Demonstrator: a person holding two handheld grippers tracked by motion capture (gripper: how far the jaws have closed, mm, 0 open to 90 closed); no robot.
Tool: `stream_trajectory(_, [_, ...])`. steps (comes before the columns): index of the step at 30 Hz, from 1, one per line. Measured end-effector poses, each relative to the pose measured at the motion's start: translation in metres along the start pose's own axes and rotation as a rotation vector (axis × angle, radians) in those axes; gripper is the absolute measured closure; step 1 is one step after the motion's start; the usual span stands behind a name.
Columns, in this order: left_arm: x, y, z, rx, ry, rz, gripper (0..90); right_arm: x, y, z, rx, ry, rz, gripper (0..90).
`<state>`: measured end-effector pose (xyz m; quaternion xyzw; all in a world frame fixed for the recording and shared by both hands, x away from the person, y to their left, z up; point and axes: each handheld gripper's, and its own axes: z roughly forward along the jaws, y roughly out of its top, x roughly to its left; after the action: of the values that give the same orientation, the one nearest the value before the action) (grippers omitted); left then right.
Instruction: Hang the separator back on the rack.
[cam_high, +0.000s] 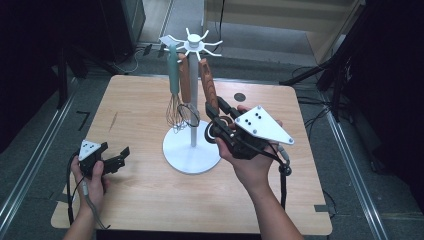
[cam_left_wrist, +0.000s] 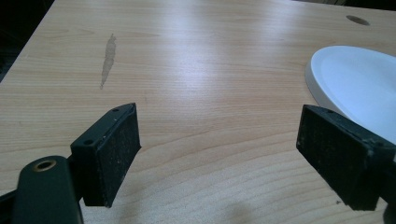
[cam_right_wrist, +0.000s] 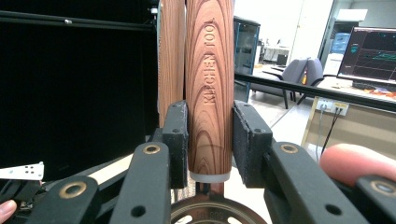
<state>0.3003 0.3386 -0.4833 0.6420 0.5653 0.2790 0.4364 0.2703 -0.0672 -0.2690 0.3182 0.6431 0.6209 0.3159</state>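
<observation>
plainly the right tool is closed on the lower end of a wooden-handled utensil that hangs upright from the white rack, both pads flat against the handle just above its metal collar. the handle's long axis runs straight up to the hook, so i judge that any lift has to travel along that line before it can come away sideways. a second wooden handle hangs just behind it, close enough to be knocked, and a teal-handled whisk hangs farther along the rack. the rack's pole and round base stand beside the right hand. the left tool rests low over the surface, jaws wide apart and empty, well apart from the rack.
</observation>
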Motion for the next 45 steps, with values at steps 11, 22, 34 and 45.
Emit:
stream_trajectory(11, [0.000, 0.000, 0.000, 0.001, -0.001, 0.000, 13.9, 0.000, -0.001, 0.006, 0.007, -0.003, 0.001, 70.7])
stream_trajectory(22, [0.000, 0.000, 0.000, 0.001, -0.002, 0.002, 13.9, -0.003, -0.003, 0.004, 0.000, 0.036, 0.028, 57.5])
stream_trajectory(34, [0.000, 0.000, 0.000, 0.003, -0.002, 0.001, 13.9, -0.018, -0.024, -0.003, 0.026, -0.013, 0.062, 53.0])
stream_trajectory(45, [0.000, 0.000, 0.000, 0.003, -0.003, 0.001, 13.9, -0.028, -0.048, -0.007, 0.073, -0.058, 0.079, 33.3])
